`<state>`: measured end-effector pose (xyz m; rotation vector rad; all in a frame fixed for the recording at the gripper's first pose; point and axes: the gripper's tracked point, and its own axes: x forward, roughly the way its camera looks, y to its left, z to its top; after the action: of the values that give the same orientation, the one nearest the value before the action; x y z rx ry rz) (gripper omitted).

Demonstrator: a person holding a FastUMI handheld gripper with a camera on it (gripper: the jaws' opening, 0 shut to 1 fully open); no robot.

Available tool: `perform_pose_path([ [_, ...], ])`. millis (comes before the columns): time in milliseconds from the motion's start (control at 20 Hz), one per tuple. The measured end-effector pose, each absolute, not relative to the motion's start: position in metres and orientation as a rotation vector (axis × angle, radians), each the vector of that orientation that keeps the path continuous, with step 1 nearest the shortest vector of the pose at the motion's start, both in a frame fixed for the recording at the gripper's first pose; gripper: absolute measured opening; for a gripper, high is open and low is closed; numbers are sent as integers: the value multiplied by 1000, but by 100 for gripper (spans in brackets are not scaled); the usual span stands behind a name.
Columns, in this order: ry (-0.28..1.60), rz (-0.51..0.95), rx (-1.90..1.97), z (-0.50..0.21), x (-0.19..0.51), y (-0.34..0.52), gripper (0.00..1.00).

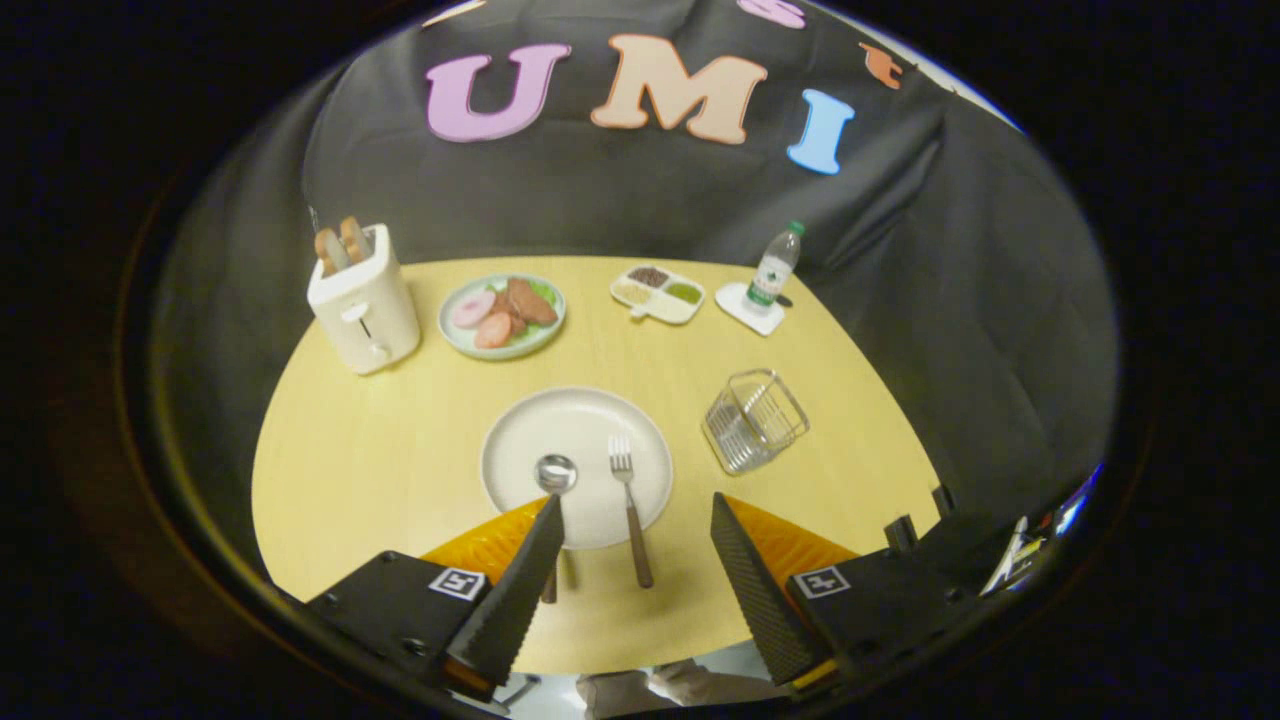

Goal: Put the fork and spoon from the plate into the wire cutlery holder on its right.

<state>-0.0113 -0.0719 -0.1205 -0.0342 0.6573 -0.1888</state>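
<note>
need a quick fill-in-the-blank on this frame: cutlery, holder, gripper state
1. The fork and spoon lie with their heads on the ____.
2. The gripper hangs over the table with its fingers ____, holding nothing.
3. The wire holder stands on the table with ____ cutlery in it.
4. Two slices of bread stick out of the ____.

Missing words: plate; open; no; toaster

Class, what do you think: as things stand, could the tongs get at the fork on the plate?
Probably yes. The tongs are open and held above the table, with the fork lying between their tips on the plate, nothing over it. The spoon lies close beside the left tip.
</note>
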Motion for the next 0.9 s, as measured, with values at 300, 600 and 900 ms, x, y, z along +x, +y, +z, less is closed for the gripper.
perform_pose_path([
  [300, 887, -188, -65, -169, -7, -89, 85],
  [600, 1075, -163, -58, -221, -7, -92, 85],
  [900, 1218, -141, -79, -262, -6, -98, 81],
])
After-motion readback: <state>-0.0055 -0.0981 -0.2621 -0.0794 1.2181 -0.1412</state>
